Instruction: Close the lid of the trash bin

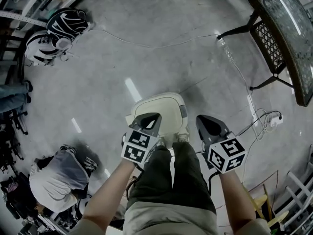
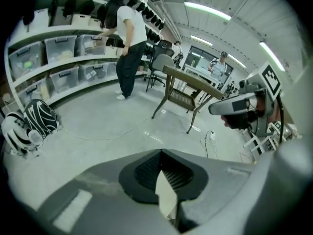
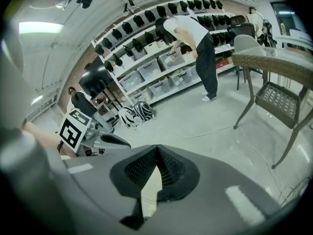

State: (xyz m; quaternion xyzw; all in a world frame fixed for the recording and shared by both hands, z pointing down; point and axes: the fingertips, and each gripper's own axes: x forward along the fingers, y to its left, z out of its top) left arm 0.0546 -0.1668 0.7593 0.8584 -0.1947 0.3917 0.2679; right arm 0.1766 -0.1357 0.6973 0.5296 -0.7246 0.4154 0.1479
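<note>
- Left tongs [image 1: 146, 123] over the trash bin [image 1: 164, 105], right tongs [image 1: 211, 126] beside it, both pressed together, holding nothing
- Risk: pushing off-centre, tipping the bin or slipping off it

Of the trash bin [image 1: 183, 115] only the pale lid [image 1: 159, 105] shows. Its near edge and the body below are hidden behind the left gripper [image 1: 152, 118] and the person's legs [image 1: 168, 175], so the lid seems down, though its seam is out of sight. The table [image 1: 286, 13] is cut off by the picture's right edge.
</note>
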